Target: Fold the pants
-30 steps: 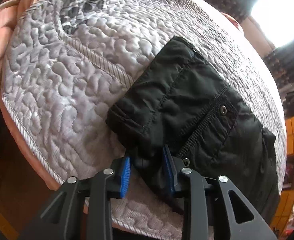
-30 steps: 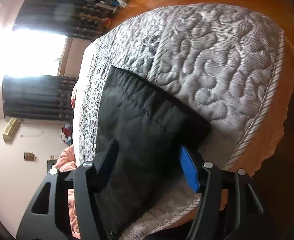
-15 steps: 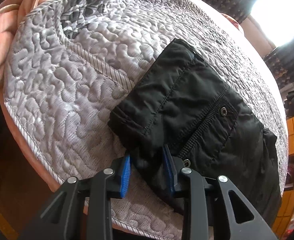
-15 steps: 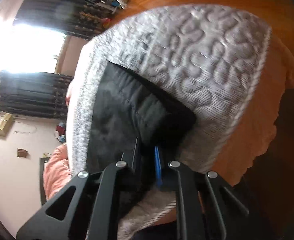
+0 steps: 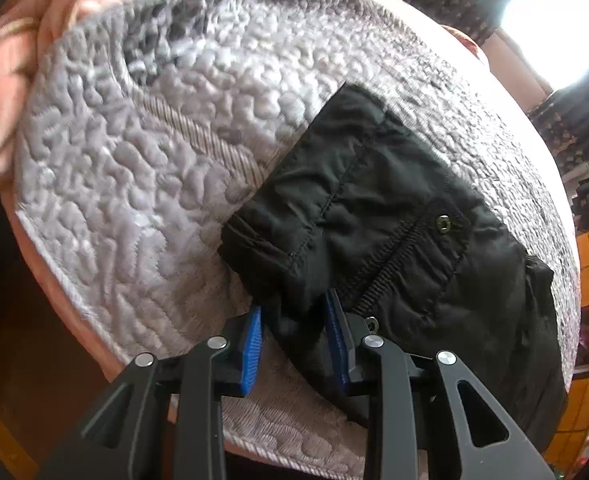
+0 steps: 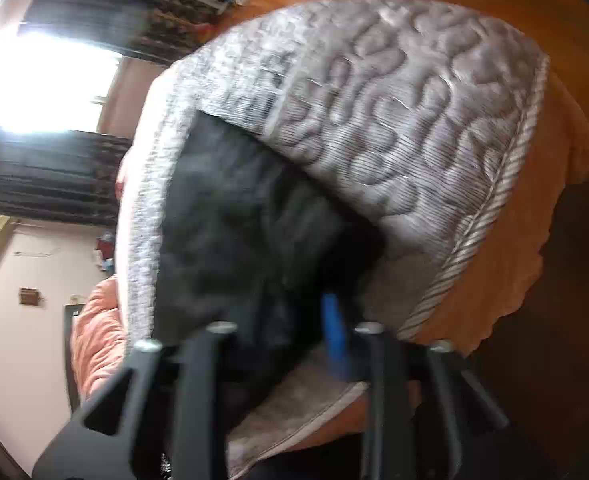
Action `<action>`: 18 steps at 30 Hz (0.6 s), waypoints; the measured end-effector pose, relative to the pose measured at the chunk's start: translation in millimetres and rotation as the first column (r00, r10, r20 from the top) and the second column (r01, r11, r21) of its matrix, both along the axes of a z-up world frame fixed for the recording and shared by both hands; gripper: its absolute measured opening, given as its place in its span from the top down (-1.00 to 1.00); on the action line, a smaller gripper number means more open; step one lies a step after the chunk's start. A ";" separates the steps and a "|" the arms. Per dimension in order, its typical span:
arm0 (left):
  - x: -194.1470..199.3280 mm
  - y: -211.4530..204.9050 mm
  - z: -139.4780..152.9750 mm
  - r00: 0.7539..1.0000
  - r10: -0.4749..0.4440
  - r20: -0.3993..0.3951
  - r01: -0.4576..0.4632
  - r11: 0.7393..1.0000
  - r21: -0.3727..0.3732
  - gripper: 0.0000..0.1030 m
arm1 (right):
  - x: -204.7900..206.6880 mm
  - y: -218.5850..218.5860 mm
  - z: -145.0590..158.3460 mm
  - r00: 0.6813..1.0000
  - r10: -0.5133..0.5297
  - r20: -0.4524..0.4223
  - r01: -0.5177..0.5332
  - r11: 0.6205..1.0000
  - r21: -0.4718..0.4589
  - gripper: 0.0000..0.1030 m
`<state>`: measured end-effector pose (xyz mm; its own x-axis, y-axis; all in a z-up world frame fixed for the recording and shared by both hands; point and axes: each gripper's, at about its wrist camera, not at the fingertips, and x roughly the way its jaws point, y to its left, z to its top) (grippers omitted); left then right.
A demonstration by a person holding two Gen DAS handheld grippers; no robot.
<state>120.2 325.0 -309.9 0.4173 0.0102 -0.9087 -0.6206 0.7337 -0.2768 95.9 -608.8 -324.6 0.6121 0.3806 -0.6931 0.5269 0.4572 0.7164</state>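
The black pants (image 5: pixel 394 240) lie folded on a grey quilted bedspread (image 5: pixel 134 184) that covers a bed, close to the bed's near edge. In the left wrist view the garment runs from about 11 o'clock, where a squared-off corner sits on the quilt, down toward 4 o'clock, where the cloth trails off to the frame's edge. A stitched seam crosses the top layer, and a small metal snap (image 5: pixel 442 223) shows beside a ribbed band toward 3 o'clock.

The left gripper (image 5: pixel 294 340) enters from 6 o'clock. Its jaws are drawn in on a bunched fold at the near edge of the pants, the two blue pads pressing the black cloth from either side, with a gap between them only as wide as the wad of fabric.

The right wrist view is blurred. There the pants (image 6: pixel 246 232) fill the middle, with the bedspread (image 6: pixel 414 120) rising toward 1 o'clock and its striped border falling toward 4 o'clock. The right gripper (image 6: pixel 294 332) comes in from 6 o'clock; one blue pad is visible against dark cloth, and the jaws look narrowed on the edge of the pants. A peach-coloured blanket (image 5: pixel 10 72) lies bunched at 10 o'clock in the left view. A bright window (image 6: pixel 42 80) with dark curtains stands at 10 o'clock in the right view.
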 end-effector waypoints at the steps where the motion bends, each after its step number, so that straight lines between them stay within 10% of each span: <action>1: -2.7 -1.1 5.6 1.000 0.001 0.005 -0.001 1.000 0.016 0.40 | -3.4 -2.8 8.6 1.000 -0.006 0.008 0.007 1.000 -0.023 0.14; 3: -14.3 -5.0 24.0 0.998 0.019 0.064 -0.023 0.998 0.065 -0.36 | -11.8 -9.6 28.1 0.999 -0.037 0.023 0.039 0.996 -0.083 0.14; 5: -27.6 -12.5 42.8 0.987 0.034 0.157 -0.056 0.989 0.139 -0.67 | -17.5 -12.7 45.2 0.996 -0.064 0.062 0.070 0.992 -0.108 0.14; 12: -10.3 -49.8 25.5 0.983 -0.120 0.136 0.099 0.984 0.151 -0.73 | 23.5 14.2 26.2 0.996 0.056 0.069 -0.053 0.997 -0.050 0.14; 16: -2.5 -55.4 -6.1 0.992 -0.093 0.083 0.084 0.991 0.103 -0.73 | 30.3 4.3 -3.3 0.999 0.032 0.007 -0.032 0.999 -0.013 0.56; 18: -3.3 -57.3 -14.1 0.994 -0.088 0.071 0.080 0.991 0.107 -0.73 | 18.4 -9.3 5.4 0.998 -0.031 0.063 0.031 1.000 0.004 0.39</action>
<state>116.9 267.7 -324.0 0.4875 0.0644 -0.8707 -0.5356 0.8096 -0.2401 114.3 -618.2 -319.2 0.6662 0.3629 -0.6515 0.4945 0.4391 0.7502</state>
